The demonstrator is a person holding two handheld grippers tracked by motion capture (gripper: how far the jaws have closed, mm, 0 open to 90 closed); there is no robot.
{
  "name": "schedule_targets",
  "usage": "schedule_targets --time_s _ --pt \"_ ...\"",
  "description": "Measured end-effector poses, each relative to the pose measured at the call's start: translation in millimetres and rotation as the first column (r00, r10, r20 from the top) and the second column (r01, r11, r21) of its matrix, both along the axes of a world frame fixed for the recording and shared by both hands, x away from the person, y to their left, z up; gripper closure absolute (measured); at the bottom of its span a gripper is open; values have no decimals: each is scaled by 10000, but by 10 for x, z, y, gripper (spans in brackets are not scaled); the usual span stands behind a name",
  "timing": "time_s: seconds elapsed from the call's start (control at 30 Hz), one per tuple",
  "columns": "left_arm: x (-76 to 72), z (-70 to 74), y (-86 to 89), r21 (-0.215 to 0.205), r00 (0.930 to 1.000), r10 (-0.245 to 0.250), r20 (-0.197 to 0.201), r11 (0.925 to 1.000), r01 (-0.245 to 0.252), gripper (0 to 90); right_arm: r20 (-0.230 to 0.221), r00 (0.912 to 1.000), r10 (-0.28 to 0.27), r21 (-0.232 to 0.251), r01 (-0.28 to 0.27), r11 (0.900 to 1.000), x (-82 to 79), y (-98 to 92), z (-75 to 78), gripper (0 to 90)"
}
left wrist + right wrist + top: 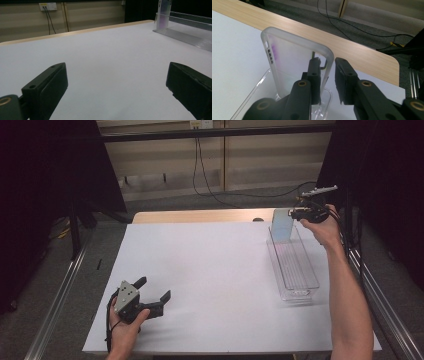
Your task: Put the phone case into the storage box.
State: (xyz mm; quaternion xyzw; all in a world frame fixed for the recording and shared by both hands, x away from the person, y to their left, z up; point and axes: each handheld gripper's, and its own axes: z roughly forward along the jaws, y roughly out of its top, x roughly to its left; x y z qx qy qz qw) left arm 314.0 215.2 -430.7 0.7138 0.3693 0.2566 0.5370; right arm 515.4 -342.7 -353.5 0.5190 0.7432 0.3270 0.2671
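A frosted clear phone case (282,225) stands upright at the far end of a long clear plastic tray (316,282) on the right of the white table top. My right gripper (295,212) reaches it from the far right. In the right gripper view, the case (292,65) has its right rim between the jaws of the right gripper (327,61), with a thin gap on each side, so the gripper is open. My left gripper (155,288) rests near the front left with jaws wide open and nothing between them. The left gripper (116,75) faces bare table, with the case (165,12) and tray (187,35) far off.
A white sheet (210,270) covers the table and a wooden strip (200,216) shows at its far edge. Black cables (205,175) run across the floor behind. Metal rails (55,305) flank the table and dark curtains hang on both sides.
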Motion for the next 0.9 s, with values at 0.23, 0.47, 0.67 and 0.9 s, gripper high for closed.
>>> schedule_targets --time_s 0.23,0.47,0.67,0.9 --pt "0 0 3 -35 10000 19 7 10000 -19 38 -8 10000 -53 130 53 9999 -10 -10 7 623" --pt "-6 5 4 2 10000 32 -9 10000 -32 38 -40 9999 -153 217 153 9996 -37 -30 2 547" --pt "-9 6 2 -60 10000 21 -23 10000 -21 38 -53 9997 -234 330 235 9992 -53 -53 -12 447" --pt "-3 12 12 56 10000 -11 43 10000 11 39 -15 9993 -381 509 381 9980 -78 -67 2 341"
